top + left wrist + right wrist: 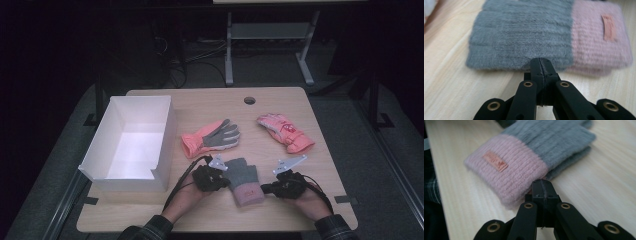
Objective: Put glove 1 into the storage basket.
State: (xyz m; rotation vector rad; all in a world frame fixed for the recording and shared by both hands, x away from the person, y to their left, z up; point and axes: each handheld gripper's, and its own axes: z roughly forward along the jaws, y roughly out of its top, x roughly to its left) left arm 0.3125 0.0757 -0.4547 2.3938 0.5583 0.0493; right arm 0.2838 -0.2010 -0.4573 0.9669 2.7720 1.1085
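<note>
A white box stood at the left of the table. Next came the left gripper, its jaws pressed together and pinching the grey edge of the knitted glove, which lay flat near the front edge. The right gripper, jaws likewise clamped, nipped the glove's pink cuff. Behind lay an orange-and-grey glove and, farther right, a pink glove.

A light wooden table with rounded corners and a round cable hole stands on grey carpet in a dim room. Behind it, the white metal legs of another desk rise from the floor, with dark cables tangled beside them in shadow.
</note>
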